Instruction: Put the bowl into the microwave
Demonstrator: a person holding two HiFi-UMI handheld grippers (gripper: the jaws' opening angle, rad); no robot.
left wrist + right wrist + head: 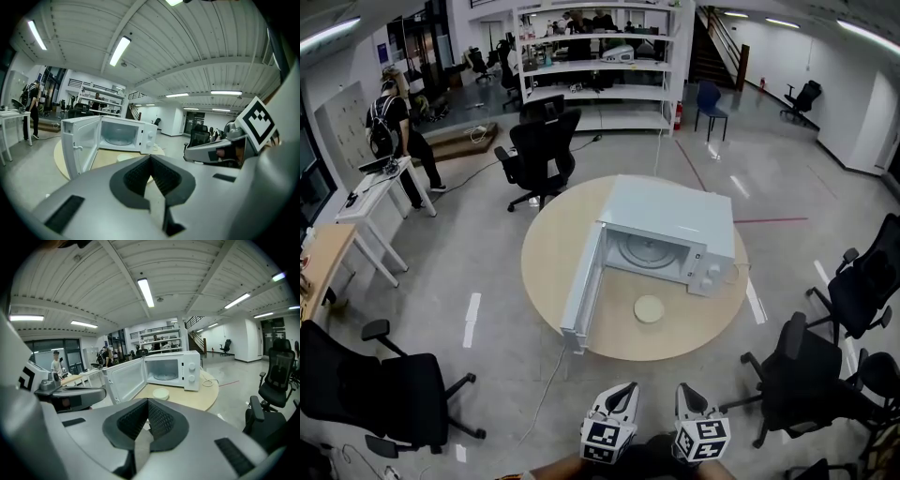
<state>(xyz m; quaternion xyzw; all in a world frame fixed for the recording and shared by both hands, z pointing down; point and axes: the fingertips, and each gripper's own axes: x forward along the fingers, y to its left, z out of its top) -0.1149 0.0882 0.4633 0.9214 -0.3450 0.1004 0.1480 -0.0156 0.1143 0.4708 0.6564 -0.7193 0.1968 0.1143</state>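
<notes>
**Near.** The left gripper [619, 398] and the right gripper [691, 396], grey two-jaw tools each carrying a marker cube, hang side by side short of the near edge of the round, light wooden tabletop [551, 246], well apart from it. In each gripper view the dark ribbed pads [136, 176] meet at their tips with nothing between them, so both grippers are closed and empty.

**Middle.** The small, shallow, cream-coloured round bowl [649, 308] sits upright on the tabletop near its near edge. It lies just in front of the open cavity and clear of the door.

It is probably light, rigid and smooth-walled; whether it is ceramic or plastic cannot be told. A smooth rim may slip, and a ceramic one would chip if knocked. The likely hold is on the rim at the near side, one jaw inside and one outside. The bowl should be kept level and low as it passes into the cavity.

**Behind the bowl.** The white box-shaped microwave oven [670, 217] stands toward the far right of the tabletop. Its white door [581, 292] is swung wide open to the left and reaches toward the near-left edge. The glass turntable [643, 251] inside is bare. The way from bowl to cavity appears unobstructed.

**Far.** Black office chairs [539, 150] stand beyond the far edge. White shelving [600, 66] and a person [398, 131] at a desk lie farther off.
</notes>
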